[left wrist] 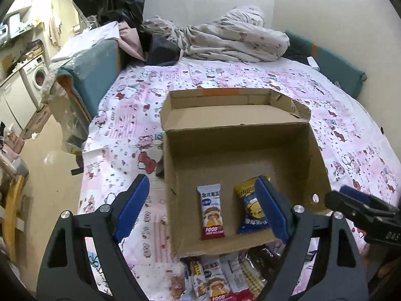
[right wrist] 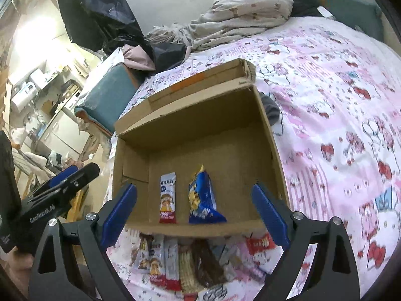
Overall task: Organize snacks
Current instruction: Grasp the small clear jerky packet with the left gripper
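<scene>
Both tongs stand wide apart with nothing gripped between their blue pads. Left tongs [left wrist: 203, 205] hover over the near left corner of the cardboard box [left wrist: 318, 155], the left pad out over the bed sheet [left wrist: 120, 130] and the right pad inside the box in front of the blue-and-yellow packet [left wrist: 250, 210]. Right tongs [right wrist: 194, 215] hover over the near wall of the same box, 1 pad at each near corner. Seen from the left wrist, the right tongs' black tip enters at 3 o'clock; seen from the right wrist, the left tongs' tip enters at 9 o'clock. The box sits open on the bed, its lid flap folded back at 12 o'clock. Inside, 2 snacks lie flat near the front wall and apart from each other: a white-and-red rice-cake bar [left wrist: 211, 212] and, at 3 o'clock of it, the blue-and-yellow packet. Outside the box, at 6 o'clock of its near wall, a row of loose snack bars [right wrist: 180, 263] lies on the sheet, including white, brown and red wrappers. A crumpled quilt [left wrist: 233, 35] lies at the far end of the bed.
</scene>
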### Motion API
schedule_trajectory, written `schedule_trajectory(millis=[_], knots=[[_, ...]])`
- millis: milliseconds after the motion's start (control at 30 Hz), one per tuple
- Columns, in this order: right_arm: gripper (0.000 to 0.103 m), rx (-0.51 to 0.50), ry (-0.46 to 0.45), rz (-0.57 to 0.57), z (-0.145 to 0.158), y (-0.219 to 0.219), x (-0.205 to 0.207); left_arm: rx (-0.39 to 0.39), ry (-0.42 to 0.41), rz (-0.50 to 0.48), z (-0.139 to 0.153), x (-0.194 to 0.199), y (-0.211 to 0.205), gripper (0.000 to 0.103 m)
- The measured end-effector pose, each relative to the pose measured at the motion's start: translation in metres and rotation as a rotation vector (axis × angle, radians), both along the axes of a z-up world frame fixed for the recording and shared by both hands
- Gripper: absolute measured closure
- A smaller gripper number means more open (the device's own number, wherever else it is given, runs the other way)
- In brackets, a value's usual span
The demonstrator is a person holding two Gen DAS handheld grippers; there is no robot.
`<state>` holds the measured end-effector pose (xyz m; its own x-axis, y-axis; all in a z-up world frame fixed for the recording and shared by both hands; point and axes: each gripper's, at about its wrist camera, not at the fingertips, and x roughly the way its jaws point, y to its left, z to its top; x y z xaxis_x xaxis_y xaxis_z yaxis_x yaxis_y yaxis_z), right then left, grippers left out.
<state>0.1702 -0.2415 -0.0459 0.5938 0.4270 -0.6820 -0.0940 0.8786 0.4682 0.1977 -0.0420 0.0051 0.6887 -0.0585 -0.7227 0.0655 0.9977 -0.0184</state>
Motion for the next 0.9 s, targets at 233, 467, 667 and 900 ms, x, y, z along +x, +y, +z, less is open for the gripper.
schedule_trajectory(millis=[233,467,667,900], knots=[[0.008,-0.001,0.006,-0.024,0.004,-0.004,-0.032,-0.022,0.016,0.028,-0.001,-0.020,0.014,0.019],[0.008,0.005,0.035,-0.045,0.002,-0.004,-0.052,-0.005,0.054,0.037,-0.011,-0.042,0.022,0.019],[0.008,0.024,0.111,-0.078,-0.012,-0.005,-0.060,-0.039,0.096,0.068,-0.022,-0.058,0.039,0.019],[0.008,0.047,0.217,-0.103,-0.034,-0.005,-0.056,-0.079,0.255,0.172,-0.055,-0.062,0.069,0.019]])
